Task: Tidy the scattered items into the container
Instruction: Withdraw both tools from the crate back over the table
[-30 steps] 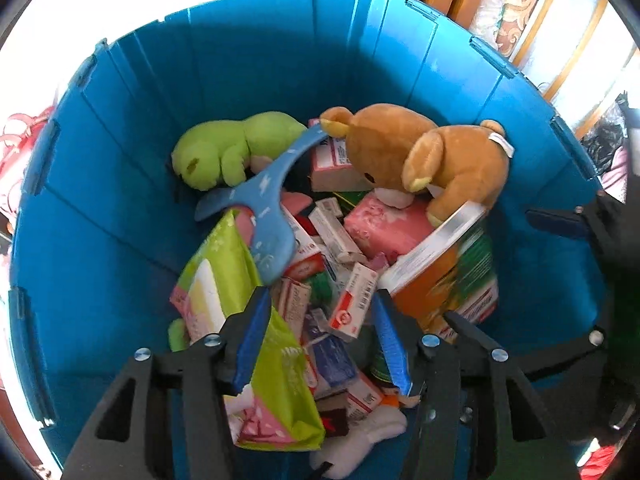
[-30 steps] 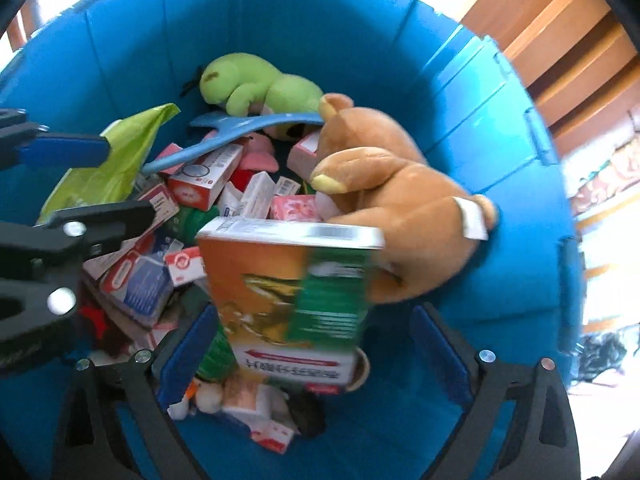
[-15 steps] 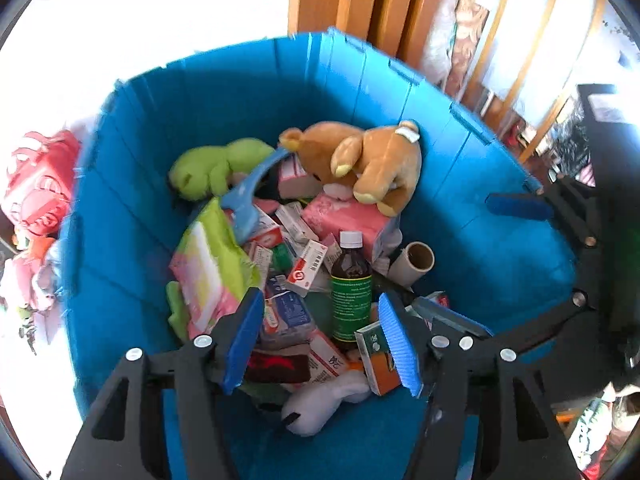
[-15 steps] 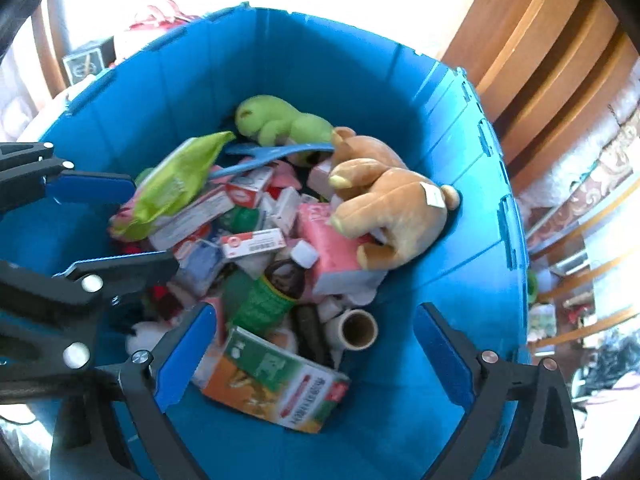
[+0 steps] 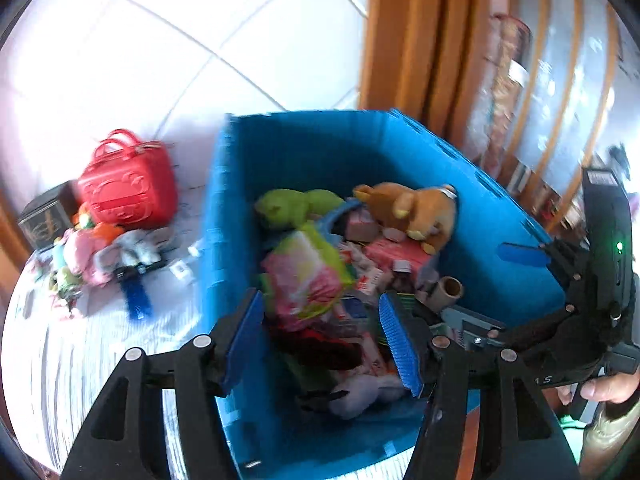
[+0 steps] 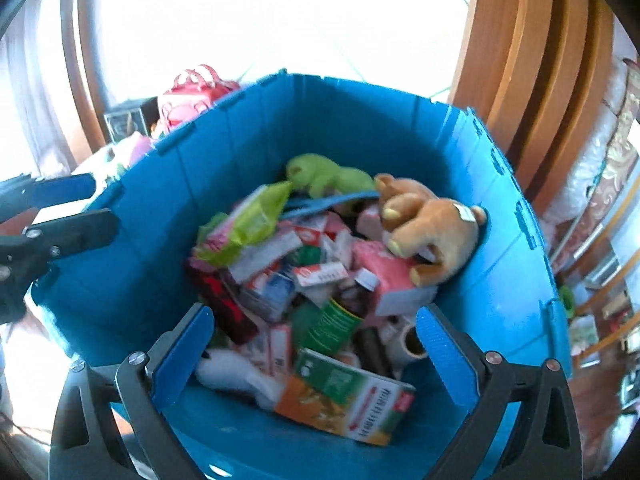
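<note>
Two claws hung over one blue bin, both empty. Left claw: blue pads spread moderately apart, nothing between them, poised above the bin's near-left corner. Right claw: pads spread wide, nothing between them, poised above the bin's near wall.

Bin contents, ahead of the right claw:
- brown bear, plush, far right, leaning against the wall;
- green plush toy, at the far end, just left of the bear;
- blue shoehorn-like tool, lying across the pile below the green toy; its exact kind could not be told;
- green and pink packet, to the left, on top of the heap;
- small medicine boxes, many, jumbled in the middle;
- dark bottle with green label and white cap, lying tilted in the middle;
- cardboard tube, just inside the right pad;
- orange and green box, flat on the bin floor, nearest the claw;
- white plush, just inside the left pad.

Outside the bin, left of the left claw, on a white bed surface:
- red bag;
- heap of soft toys, just before the bag;
- blue comb-like item, blurred.
</note>
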